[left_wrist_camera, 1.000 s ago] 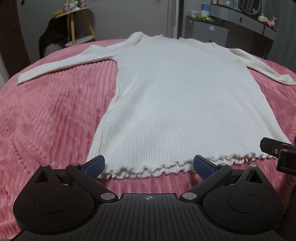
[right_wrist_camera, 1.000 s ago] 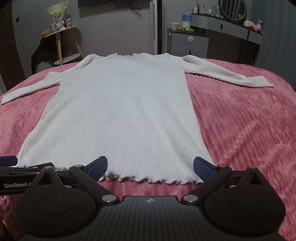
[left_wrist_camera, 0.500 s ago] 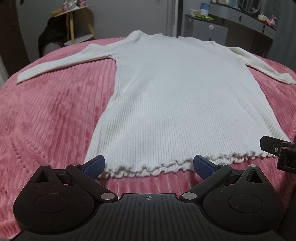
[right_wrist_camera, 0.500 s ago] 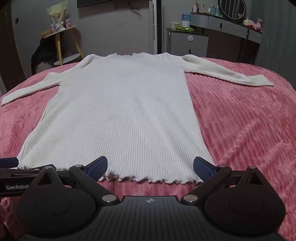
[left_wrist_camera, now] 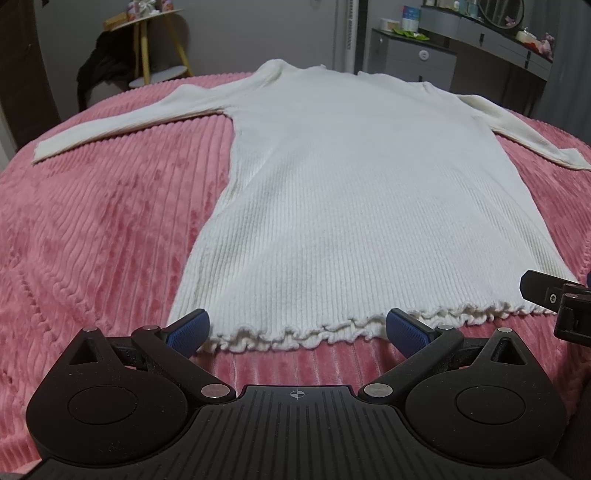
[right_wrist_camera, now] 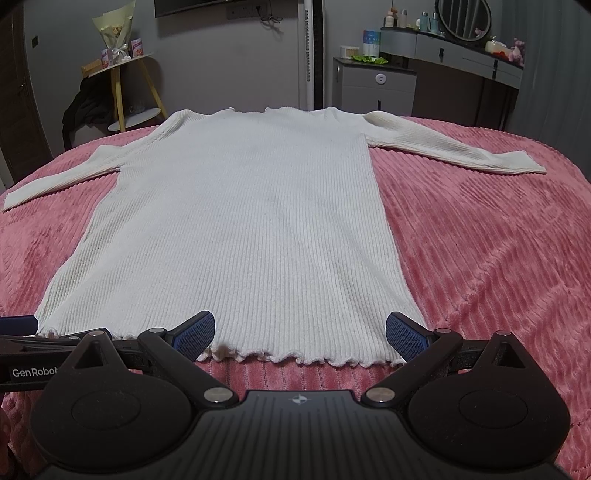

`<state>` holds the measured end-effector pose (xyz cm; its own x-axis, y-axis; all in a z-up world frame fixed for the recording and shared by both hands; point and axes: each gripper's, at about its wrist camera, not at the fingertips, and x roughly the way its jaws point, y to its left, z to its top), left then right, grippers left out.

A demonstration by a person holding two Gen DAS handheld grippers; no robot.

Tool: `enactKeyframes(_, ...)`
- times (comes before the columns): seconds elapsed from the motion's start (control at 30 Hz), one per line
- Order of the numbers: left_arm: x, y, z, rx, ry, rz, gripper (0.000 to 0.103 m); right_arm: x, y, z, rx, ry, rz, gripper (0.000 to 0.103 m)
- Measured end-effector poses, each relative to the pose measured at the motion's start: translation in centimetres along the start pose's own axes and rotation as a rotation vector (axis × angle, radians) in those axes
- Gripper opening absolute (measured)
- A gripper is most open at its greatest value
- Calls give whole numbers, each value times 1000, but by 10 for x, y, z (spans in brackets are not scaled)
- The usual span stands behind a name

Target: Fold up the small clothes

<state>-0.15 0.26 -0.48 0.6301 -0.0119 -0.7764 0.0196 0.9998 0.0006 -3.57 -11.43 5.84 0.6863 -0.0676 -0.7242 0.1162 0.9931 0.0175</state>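
A white ribbed long-sleeved garment [left_wrist_camera: 351, 192] lies flat and spread out on a pink ribbed bedspread [left_wrist_camera: 103, 229], hem towards me, sleeves out to both sides. It also shows in the right wrist view [right_wrist_camera: 243, 221]. My left gripper [left_wrist_camera: 297, 326] is open and empty, its blue pads [left_wrist_camera: 188, 326] astride the left part of the ruffled hem. My right gripper [right_wrist_camera: 299, 330] is open and empty, at the right part of the hem. The right gripper's body shows at the left view's right edge [left_wrist_camera: 557, 299].
The bedspread also shows in the right wrist view [right_wrist_camera: 480, 240]. Beyond the bed stand a yellow-legged side table [right_wrist_camera: 122, 85] with dark clothes hung on it, a grey cabinet [right_wrist_camera: 373, 85] and a dresser with a round mirror [right_wrist_camera: 461, 18].
Both grippers have edged slightly, so the hem sits a touch closer between the pads. The garment has not moved and both grippers stay open.
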Motion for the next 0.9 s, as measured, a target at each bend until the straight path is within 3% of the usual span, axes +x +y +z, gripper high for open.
enactKeyframes(0.9, 0, 0, -2, -7, 6, -4, 103, -3, -1, 1, -2, -6, 1, 99)
